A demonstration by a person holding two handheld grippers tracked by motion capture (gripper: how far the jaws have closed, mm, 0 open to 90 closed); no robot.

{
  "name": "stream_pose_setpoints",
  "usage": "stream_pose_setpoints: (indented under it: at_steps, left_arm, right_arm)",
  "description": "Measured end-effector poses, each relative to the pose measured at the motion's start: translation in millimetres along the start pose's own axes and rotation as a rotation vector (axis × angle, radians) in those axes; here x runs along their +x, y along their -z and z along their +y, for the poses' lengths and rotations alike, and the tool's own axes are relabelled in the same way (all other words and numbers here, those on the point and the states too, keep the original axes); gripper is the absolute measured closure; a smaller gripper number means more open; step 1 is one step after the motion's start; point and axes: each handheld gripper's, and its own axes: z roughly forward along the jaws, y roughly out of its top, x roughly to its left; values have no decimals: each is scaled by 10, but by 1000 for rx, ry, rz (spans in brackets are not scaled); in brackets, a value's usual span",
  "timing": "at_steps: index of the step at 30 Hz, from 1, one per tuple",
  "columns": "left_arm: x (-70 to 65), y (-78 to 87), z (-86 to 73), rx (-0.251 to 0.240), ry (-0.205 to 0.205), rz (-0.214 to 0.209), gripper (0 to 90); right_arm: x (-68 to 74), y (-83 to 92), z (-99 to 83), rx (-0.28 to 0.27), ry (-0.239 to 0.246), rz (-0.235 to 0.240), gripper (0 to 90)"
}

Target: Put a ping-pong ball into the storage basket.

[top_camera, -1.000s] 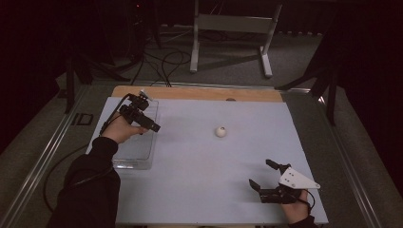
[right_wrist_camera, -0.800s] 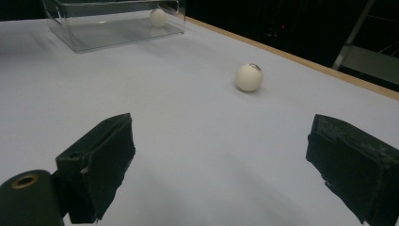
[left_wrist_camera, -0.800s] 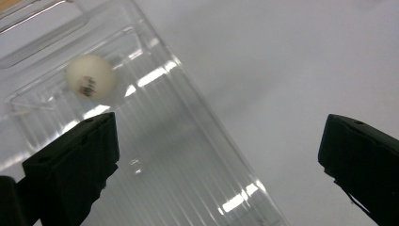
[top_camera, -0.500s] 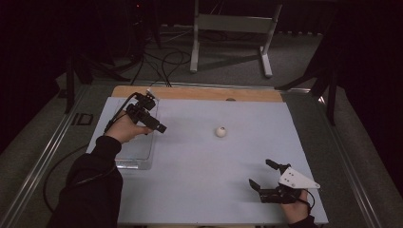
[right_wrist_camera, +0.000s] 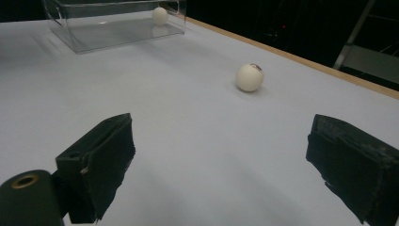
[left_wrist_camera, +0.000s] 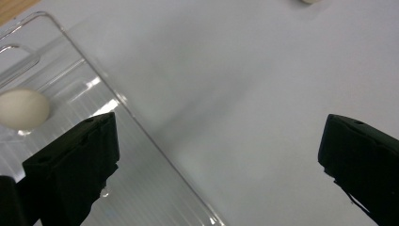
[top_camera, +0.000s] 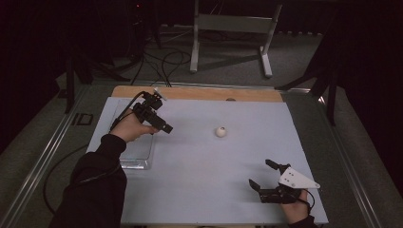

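A white ball [top_camera: 220,131] lies on the pale mat [top_camera: 204,190] near its middle; the right gripper view has this ball [right_wrist_camera: 250,76] ahead of the jaws. A second white ball [left_wrist_camera: 21,109] rests inside a clear plastic tray [top_camera: 135,164] at the mat's left, also seen far off as a ball [right_wrist_camera: 160,15] in the tray [right_wrist_camera: 94,40]. My left gripper [top_camera: 164,126] hovers open over the tray's right rim [left_wrist_camera: 141,136], holding nothing [left_wrist_camera: 221,141]. Near the front right, my right gripper [top_camera: 260,173] is open and holding nothing, its jaws wide apart [right_wrist_camera: 219,141].
A wooden strip [top_camera: 199,93] runs along the mat's far edge. Metal rails [top_camera: 43,161] border the table at both sides. A stand's legs [top_camera: 228,23] and cables [top_camera: 166,57] lie on the floor beyond. The left gripper's cable [top_camera: 126,111] loops over the tray.
My left gripper has shifted right, from over the tray toward its right rim. The right gripper and the loose ball have stayed put.
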Motion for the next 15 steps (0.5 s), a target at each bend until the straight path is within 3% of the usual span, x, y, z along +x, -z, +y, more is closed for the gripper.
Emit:
stream_pose_setpoints:
  at_steps: [15]
  left_arm:
    - [-234, -43, 196, -30, -59, -51, 4]
  right_arm:
    - [-7, 4, -6, 1, 1, 1, 84]
